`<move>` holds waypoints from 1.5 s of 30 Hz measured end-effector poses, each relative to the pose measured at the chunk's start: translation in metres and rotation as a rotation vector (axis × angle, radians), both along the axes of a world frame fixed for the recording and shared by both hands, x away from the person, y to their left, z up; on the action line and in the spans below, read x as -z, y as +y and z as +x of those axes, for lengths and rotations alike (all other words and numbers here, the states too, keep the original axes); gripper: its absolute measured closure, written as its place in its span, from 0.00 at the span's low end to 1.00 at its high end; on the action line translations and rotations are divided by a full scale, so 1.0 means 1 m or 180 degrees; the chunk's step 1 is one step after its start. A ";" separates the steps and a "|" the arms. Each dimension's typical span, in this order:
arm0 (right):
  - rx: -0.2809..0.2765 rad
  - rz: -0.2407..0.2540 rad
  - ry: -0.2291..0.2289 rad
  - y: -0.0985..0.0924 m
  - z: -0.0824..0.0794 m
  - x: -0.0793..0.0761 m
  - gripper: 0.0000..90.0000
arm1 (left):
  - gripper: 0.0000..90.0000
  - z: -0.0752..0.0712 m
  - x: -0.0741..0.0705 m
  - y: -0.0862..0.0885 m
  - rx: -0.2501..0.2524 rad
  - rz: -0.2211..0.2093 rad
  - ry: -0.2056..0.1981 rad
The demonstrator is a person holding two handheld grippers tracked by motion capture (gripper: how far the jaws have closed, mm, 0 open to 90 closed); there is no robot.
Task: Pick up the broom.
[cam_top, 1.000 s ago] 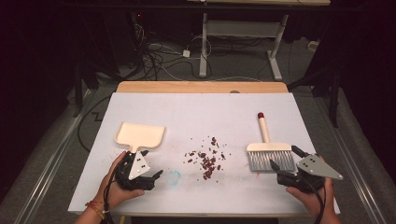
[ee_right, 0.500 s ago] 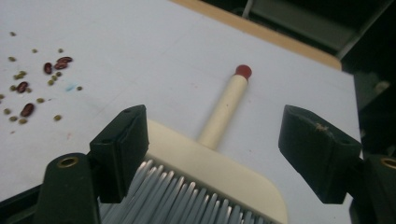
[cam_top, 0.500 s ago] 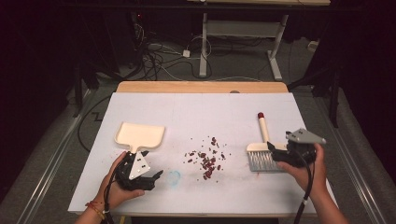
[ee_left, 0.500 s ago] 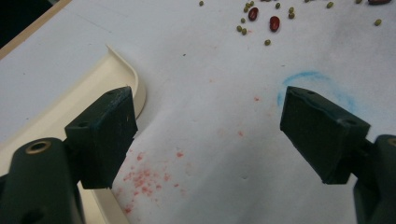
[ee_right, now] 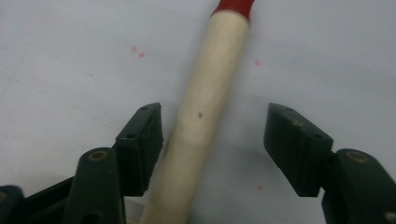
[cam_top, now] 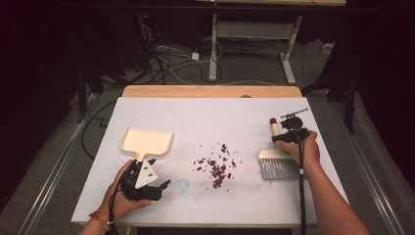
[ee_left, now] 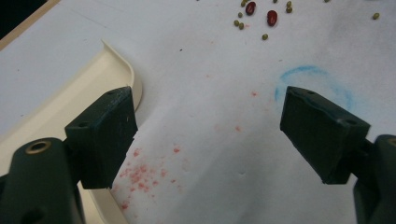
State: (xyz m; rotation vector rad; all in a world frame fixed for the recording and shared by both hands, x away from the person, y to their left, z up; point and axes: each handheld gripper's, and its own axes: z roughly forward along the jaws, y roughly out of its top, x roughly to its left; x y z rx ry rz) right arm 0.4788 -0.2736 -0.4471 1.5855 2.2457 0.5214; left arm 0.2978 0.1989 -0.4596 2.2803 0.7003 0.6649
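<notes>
A cream dustpan (cam_top: 147,142) lies at the table's left, its handle toward me. My left gripper (cam_top: 159,175) rests just behind that handle, open and empty (ee_left: 208,107), with its left jaw over the dustpan's rim (ee_left: 60,102). Red and green beans (cam_top: 215,166) are scattered in the middle. At the right lies a brush with grey bristles (cam_top: 279,169) and a cream, red-tipped handle (ee_right: 205,93). My right gripper (cam_top: 285,136) straddles that handle (ee_right: 215,112). Its jaws have just been closing, with the handle between them. A wide gap remains on the right side.
A white sheet (cam_top: 235,117) covers the table, and bare wood (cam_top: 210,91) shows along the far edge. A faint blue ring (ee_left: 313,77) is drawn near the left gripper. Cables and desk legs (cam_top: 288,54) stand on the floor beyond.
My right hand has moved from the near right corner, forward along the brush to its handle, and the jaws have narrowed around it. The left hand has stayed put.
</notes>
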 end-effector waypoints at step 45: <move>-0.0651 0.1269 -0.1833 0.030 -0.111 -0.077 0.79 | 0.22 -0.010 -0.044 -0.063 0.0441 -0.0444 -0.0072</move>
